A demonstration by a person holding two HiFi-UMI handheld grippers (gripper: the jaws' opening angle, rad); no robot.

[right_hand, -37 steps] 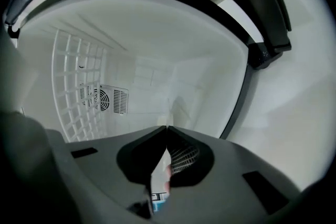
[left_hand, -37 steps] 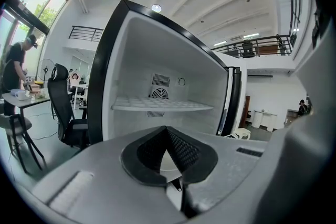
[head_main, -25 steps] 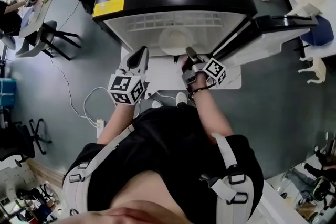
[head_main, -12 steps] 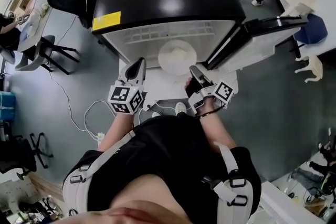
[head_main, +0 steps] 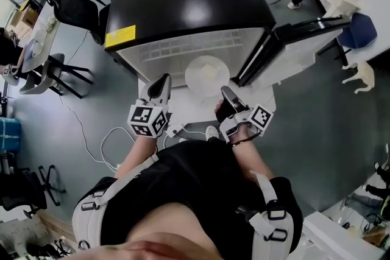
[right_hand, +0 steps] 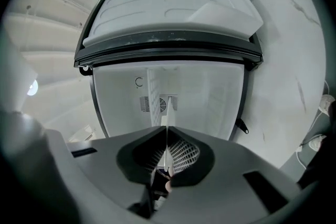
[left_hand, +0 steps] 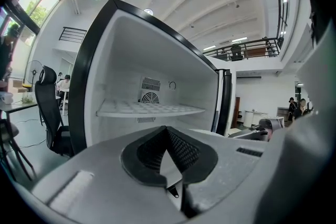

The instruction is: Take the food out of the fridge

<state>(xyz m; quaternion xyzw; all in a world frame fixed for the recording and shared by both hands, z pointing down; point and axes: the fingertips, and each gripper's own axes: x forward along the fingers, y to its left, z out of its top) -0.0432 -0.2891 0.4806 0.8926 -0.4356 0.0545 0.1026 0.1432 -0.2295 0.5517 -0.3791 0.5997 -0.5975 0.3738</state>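
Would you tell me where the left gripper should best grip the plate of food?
Probably the near-left rim of the plate, from the near side: that rim is thin and bare, the food sits in the centre, and the right gripper pinches the near-right rim.

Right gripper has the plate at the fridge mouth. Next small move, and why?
Probably draw the plate back toward the body, kept level. The right gripper is shut on its near rim, food sits on top, and the plate hangs at the mouth of the open fridge, beside the door. The left gripper is shut, empty.
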